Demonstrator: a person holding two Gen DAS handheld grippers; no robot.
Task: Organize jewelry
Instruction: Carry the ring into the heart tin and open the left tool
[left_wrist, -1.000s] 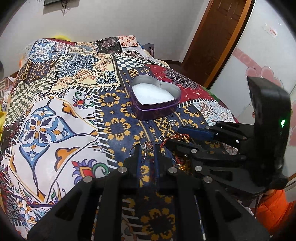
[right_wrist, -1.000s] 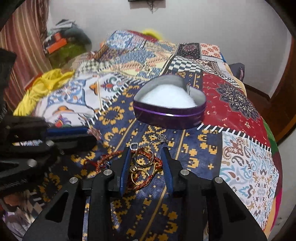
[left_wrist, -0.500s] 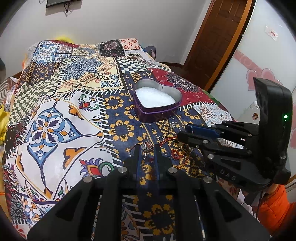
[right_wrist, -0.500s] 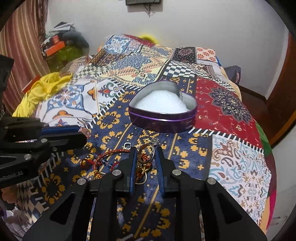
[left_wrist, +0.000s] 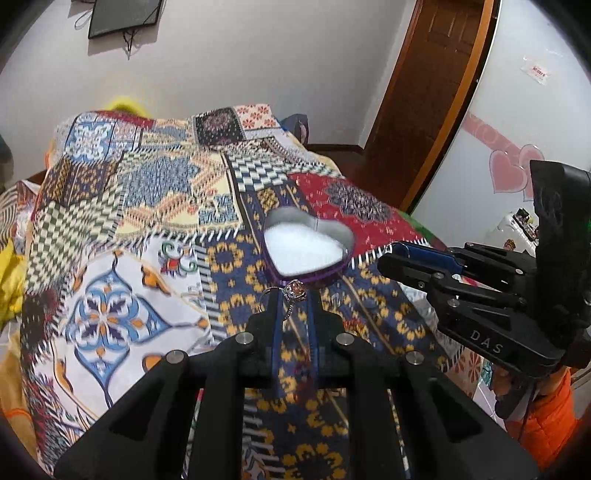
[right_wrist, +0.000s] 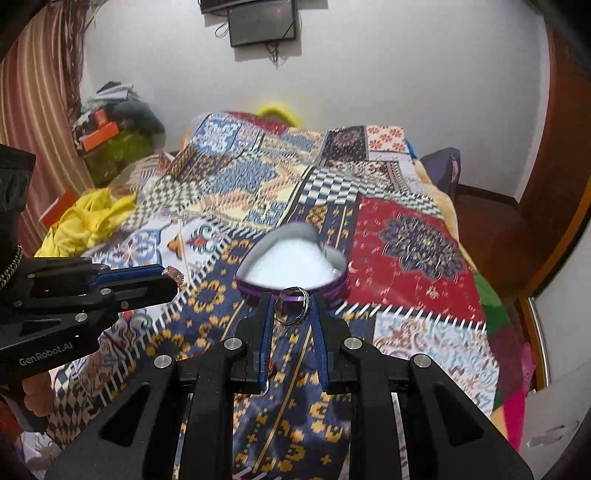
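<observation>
A purple heart-shaped tin (left_wrist: 308, 251) with a white lining stands on the patchwork bedspread; it also shows in the right wrist view (right_wrist: 291, 264). My left gripper (left_wrist: 292, 295) is shut on a silver ring with a pink stone (left_wrist: 293, 291), held above the bed just short of the tin. The stone also shows at the left gripper's tip in the right wrist view (right_wrist: 173, 275). My right gripper (right_wrist: 291, 304) is shut on a plain silver band ring (right_wrist: 292, 304), also raised, just before the tin. The right gripper (left_wrist: 402, 260) shows at the right of the left wrist view.
The patchwork bedspread (right_wrist: 406, 251) covers the bed. A yellow cloth (right_wrist: 92, 218) lies at the bed's left edge, with clutter and orange boxes (right_wrist: 107, 129) behind. A wooden door (left_wrist: 436, 92) stands at the right. A screen (right_wrist: 262, 22) hangs on the wall.
Both grippers have lifted off the bed, each with a ring, and moved toward the heart tin. The red cord jewelry pile that lay between the fingers is out of sight.
</observation>
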